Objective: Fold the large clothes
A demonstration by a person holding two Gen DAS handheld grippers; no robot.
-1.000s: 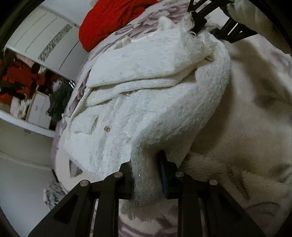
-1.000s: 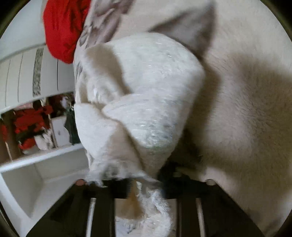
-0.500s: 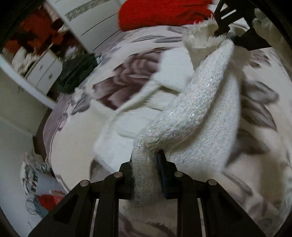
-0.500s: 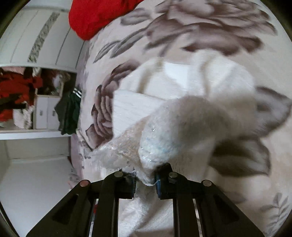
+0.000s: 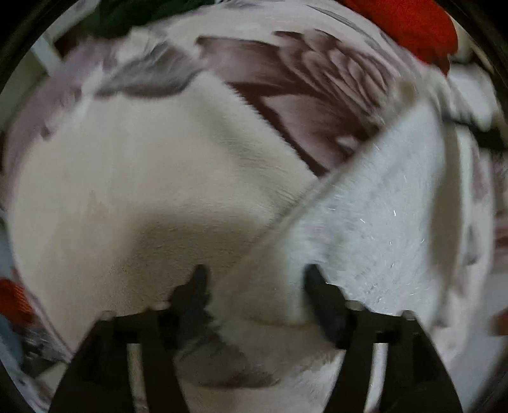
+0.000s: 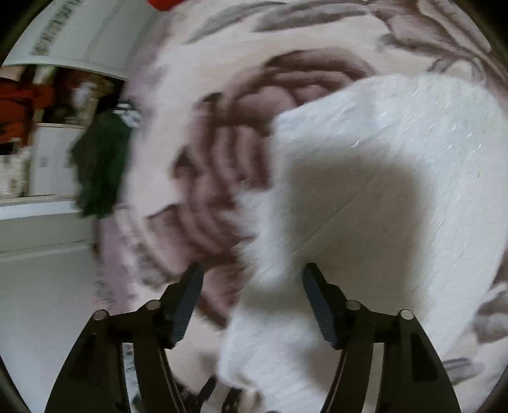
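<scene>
While both grippers hang over the bed, the white fuzzy sweater [image 6: 397, 152] lies spread on the flowered blanket [image 5: 301, 95], w/ nothing clamped. Left gripper [image 5: 254, 286]: jaws have just been opening, now stand apart; sweater edge sits between/under them but pads don't press on it. Right gripper [image 6: 250, 282]: same, jaws have just been opening, apart, a fold of the sweater passes between them w/o being pinched. So the cloth looks freshly let go, lying loose; both views are blurred, so fine detail of hem or sleeves can't be told.

In the left view the sweater [image 5: 381, 222] runs along the right side, its straight edge slanting up to the right across the blanket. A red cloth [image 5: 409, 25] is at the far top, well apart. A dark green garment [image 6: 101, 165] hangs near the bed's edge in the right view, also apart.

Judgement: the step in hand is releasing after a fold or lay-down. To do it well:
- lift both grippers clear straight up, so fuzzy pile doesn't snag on the pads and drag the fold open
- check the edge lies straight, no bunching under it
- for the next grab, take two matching corners, one per gripper, pinch both layers fully
- keep equal tension btw hands when carrying over.
</scene>
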